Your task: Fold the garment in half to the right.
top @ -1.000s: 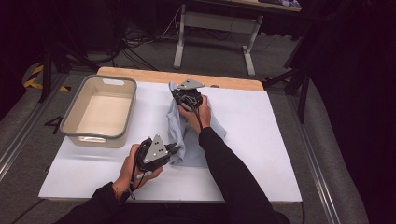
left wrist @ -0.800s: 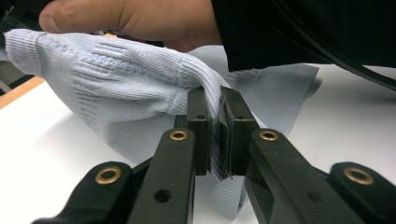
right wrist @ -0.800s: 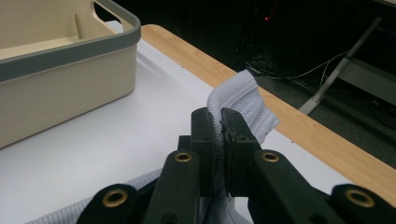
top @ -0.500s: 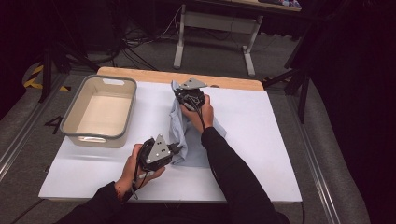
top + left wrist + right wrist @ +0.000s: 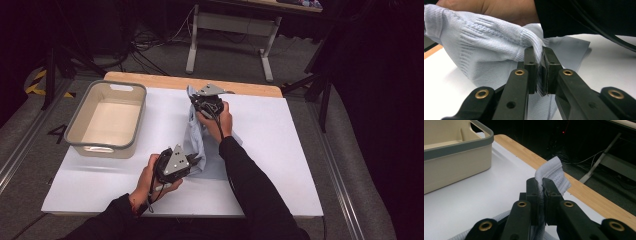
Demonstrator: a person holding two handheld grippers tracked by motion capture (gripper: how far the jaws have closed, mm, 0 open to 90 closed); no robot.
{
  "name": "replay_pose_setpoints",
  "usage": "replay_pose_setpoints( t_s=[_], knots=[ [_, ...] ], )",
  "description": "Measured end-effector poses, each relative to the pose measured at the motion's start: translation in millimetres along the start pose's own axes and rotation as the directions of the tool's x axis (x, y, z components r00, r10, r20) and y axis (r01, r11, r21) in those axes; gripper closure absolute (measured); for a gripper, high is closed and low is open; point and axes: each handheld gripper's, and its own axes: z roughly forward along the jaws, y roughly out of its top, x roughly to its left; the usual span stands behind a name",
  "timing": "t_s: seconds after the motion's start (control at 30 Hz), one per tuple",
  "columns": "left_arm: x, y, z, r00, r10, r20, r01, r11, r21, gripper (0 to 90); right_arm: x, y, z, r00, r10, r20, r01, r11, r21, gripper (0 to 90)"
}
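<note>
— High view first: what are the two hands doing?

— Each hand holds a gripper, and both grippers have hold of one pale blue cloth (image 5: 196,140) on the white table (image 5: 280,165). The left gripper (image 5: 196,161) is near the front edge, at the cloth's near end. The right gripper (image 5: 196,102) is farther back, close to the wooden strip (image 5: 150,80) along the table's far edge, at the cloth's far end.

— How do the fingers stand?

— Left gripper view shows its fingers (image 5: 530,67) closed to a narrow gap, with a fold of the ribbed knit cloth (image 5: 486,50) pinched between them. Right gripper view shows the same: fingers (image 5: 532,192) pressed together on a ribbed hem of the cloth (image 5: 552,170), which sticks up above the tips.

— Is the cloth flat?

— Not wholly. It runs between the two grippers, lifted at the far end where the right one holds it, and part of it lies spread on the table under the person's right forearm (image 5: 245,175). In the left gripper view it rises away from the pinch towards the right hand (image 5: 506,10), bunched and slack.

— Anything else on the table?

— A beige tub (image 5: 107,120) with a grey rim stands at the left, well apart from the cloth. In the right gripper view it (image 5: 451,147) sits off to the left.
</note>
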Motion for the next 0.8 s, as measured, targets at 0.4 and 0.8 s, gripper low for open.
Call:
replay_pose_setpoints(
  t_s=[0.4, 0.8],
  knots=[
    [-5.2, 2.0, 8.0, 0.9999, 0.012, -0.001, -0.012, 0.9999, 0.003, 84.0, -2.6, -2.3, -6.3, 0.9993, -0.023, 0.028, 0.023, 1.000, -0.011, 85.1],
    [-7.8, 4.8, 12.2, 0.9999, 0.008, 0.006, -0.008, 1.0000, -0.001, 84.0, -5.6, -3.5, -10.6, 0.9988, -0.029, 0.040, 0.029, 1.000, -0.010, 85.2]
  ],
)
